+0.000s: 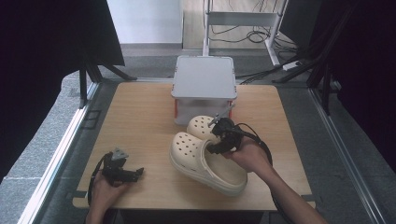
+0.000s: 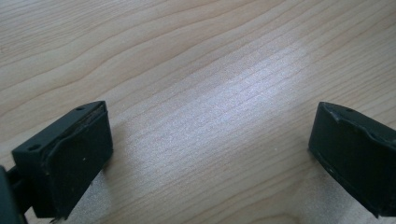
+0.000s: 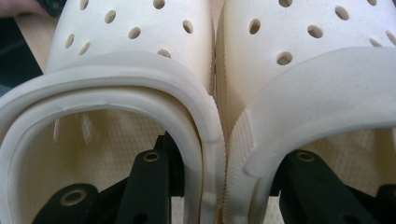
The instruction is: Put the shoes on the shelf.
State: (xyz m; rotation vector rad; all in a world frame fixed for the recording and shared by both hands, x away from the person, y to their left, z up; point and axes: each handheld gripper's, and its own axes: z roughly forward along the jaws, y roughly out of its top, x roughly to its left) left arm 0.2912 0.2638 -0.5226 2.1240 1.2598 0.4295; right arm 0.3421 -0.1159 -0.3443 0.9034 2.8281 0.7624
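i count two cream foam clogs with round vent holes, side by side and touching near the middle of the light wooden table. the nearer clog lies with its long axis on a diagonal, toe toward the far left and heel toward the near right edge. the farther clog is partly hidden behind my right gripper, toe pointing the same general way, just in front of the one grey lidded plastic box at the far side of the table.

in the right gripper view one black jaw sits inside each shoe opening, with the two adjoining inner walls of the nearer clog and the farther clog pressed together between them, so that gripper is pinching both clogs at once.

my left gripper rests near the table's near left corner, well apart from the shoes. its jaws are spread wide over bare wood, holding nothing.
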